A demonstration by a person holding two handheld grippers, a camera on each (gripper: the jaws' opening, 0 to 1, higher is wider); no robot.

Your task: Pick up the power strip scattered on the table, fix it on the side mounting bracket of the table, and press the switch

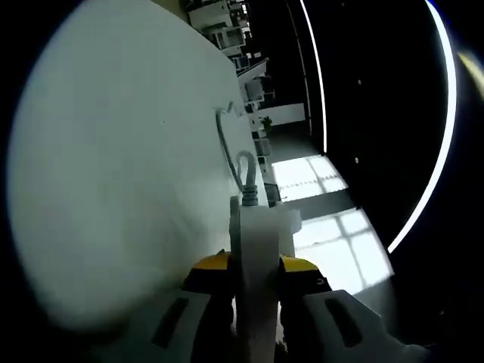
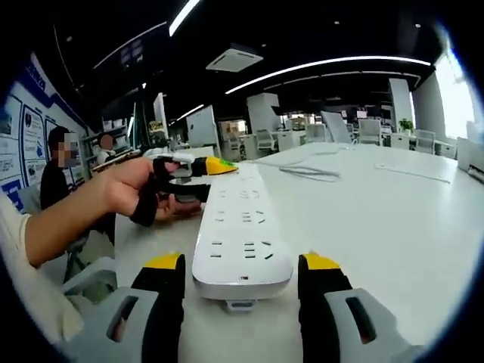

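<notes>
A white power strip [image 2: 242, 227] lies flat on the white table [image 2: 393, 219], its near end between the open yellow-tipped jaws of my right gripper [image 2: 242, 265], which stand just off its sides. A small white tab [image 2: 240, 305] shows under that end. A person's hand [image 2: 128, 185] holds my left gripper [image 2: 212, 180], which pinches the strip's far left edge. In the left gripper view the power strip [image 1: 257, 249] stands edge-on, with my left gripper [image 1: 253, 265] shut on it. The strip's grey cable [image 1: 227, 144] runs away over the table [image 1: 113, 166].
The cable [image 2: 310, 172] loops across the far tabletop. Seated people [image 2: 57, 174] are at the back left, and office desks and chairs [image 2: 363, 132] stand beyond. Past the table's edge lies floor with bright window patches [image 1: 333, 227].
</notes>
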